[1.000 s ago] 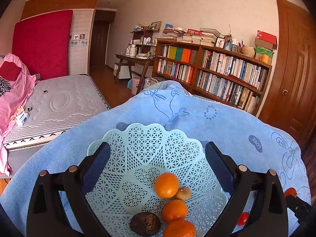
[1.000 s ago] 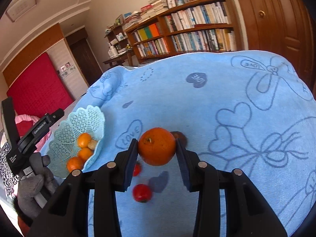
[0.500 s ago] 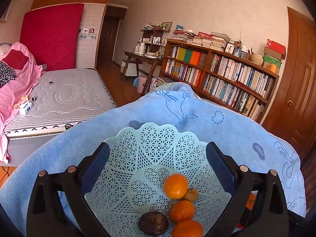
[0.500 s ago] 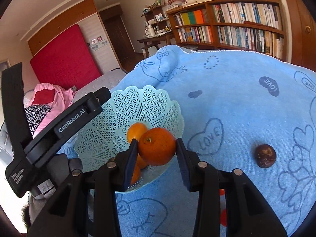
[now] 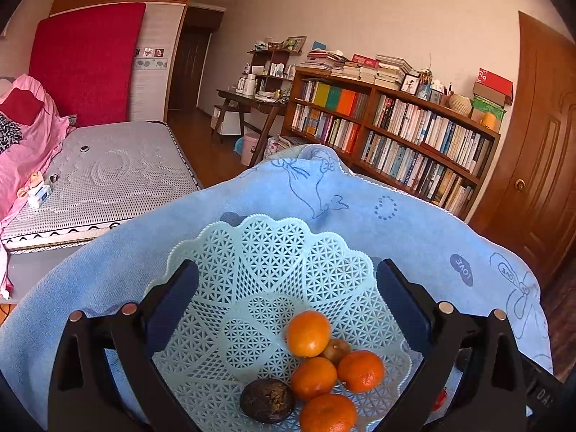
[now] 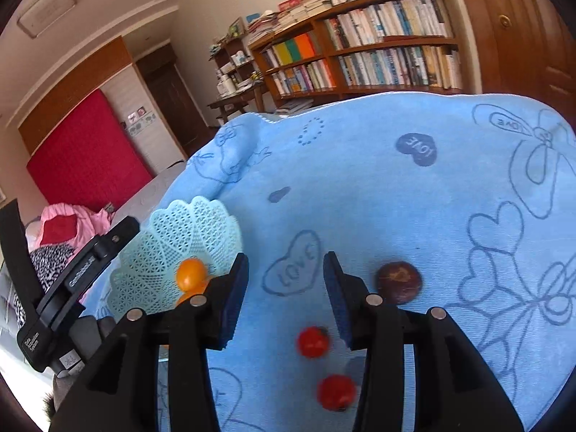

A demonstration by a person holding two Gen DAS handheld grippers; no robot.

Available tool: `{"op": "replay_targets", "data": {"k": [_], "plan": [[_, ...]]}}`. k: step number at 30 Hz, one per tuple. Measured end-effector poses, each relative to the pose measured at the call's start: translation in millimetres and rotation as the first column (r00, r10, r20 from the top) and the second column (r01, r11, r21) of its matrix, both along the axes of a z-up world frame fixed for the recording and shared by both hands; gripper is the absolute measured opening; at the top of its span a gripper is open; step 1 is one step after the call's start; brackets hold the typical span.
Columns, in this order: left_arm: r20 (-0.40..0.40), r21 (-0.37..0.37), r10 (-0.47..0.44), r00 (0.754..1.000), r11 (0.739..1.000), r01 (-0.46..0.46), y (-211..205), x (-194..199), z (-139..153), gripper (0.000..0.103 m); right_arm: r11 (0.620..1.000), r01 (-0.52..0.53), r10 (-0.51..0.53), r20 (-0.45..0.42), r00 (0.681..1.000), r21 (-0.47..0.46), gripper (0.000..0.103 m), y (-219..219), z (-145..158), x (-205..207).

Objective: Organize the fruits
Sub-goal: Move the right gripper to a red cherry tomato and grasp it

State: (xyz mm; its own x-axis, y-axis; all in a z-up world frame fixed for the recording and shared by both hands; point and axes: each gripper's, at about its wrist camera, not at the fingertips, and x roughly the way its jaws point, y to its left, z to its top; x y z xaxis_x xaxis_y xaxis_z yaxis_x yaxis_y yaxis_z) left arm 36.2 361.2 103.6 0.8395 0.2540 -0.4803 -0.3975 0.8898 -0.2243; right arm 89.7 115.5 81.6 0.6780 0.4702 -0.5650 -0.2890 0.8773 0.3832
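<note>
While both hand-held grippers stand apart and empty, we see risks: the right hand-held gripper (image 6: 286, 288) could nudge a tomato (image 6: 313, 341) off the soft blue towel (image 6: 396, 194), and the left hand-held gripper (image 5: 288, 288), straddling the basket (image 5: 273, 262), could tip it. We count four oranges (image 5: 308, 333), one dark fruit (image 5: 267, 400) and one small brown fruit (image 5: 337, 350) inside; two tomatoes and one dark fruit (image 6: 399, 282) wait on the towel.

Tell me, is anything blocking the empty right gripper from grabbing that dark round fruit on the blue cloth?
Nothing visible does. The right gripper is open, and the dark round fruit lies just right of it on bare blue cloth.
</note>
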Motion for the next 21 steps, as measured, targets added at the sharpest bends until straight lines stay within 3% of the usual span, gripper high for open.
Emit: {"op": "replay_targets", "data": {"k": [9, 14, 21], "plan": [[-0.003, 0.057, -0.147, 0.989, 0.987, 0.147, -45.1, 2.6, 0.3, 0.100, 0.986, 0.167, -0.166, -0.051, 0.985, 0.020, 0.044, -55.5, -19.6, 11.1], [-0.033, 0.107, -0.237, 0.971, 0.965, 0.239, -71.9, 3.3, -2.2, 0.100, 0.985, 0.169, -0.168, -0.070, 0.983, 0.017, 0.044, -56.8, -27.1, 14.7], [-0.051, 0.101, -0.318, 0.947, 0.942, 0.321, -87.3, 2.6, -6.9, 0.100, 0.995, 0.097, -0.097, -0.088, 0.991, 0.005, 0.045, -40.8, -32.7, 7.2]]}}
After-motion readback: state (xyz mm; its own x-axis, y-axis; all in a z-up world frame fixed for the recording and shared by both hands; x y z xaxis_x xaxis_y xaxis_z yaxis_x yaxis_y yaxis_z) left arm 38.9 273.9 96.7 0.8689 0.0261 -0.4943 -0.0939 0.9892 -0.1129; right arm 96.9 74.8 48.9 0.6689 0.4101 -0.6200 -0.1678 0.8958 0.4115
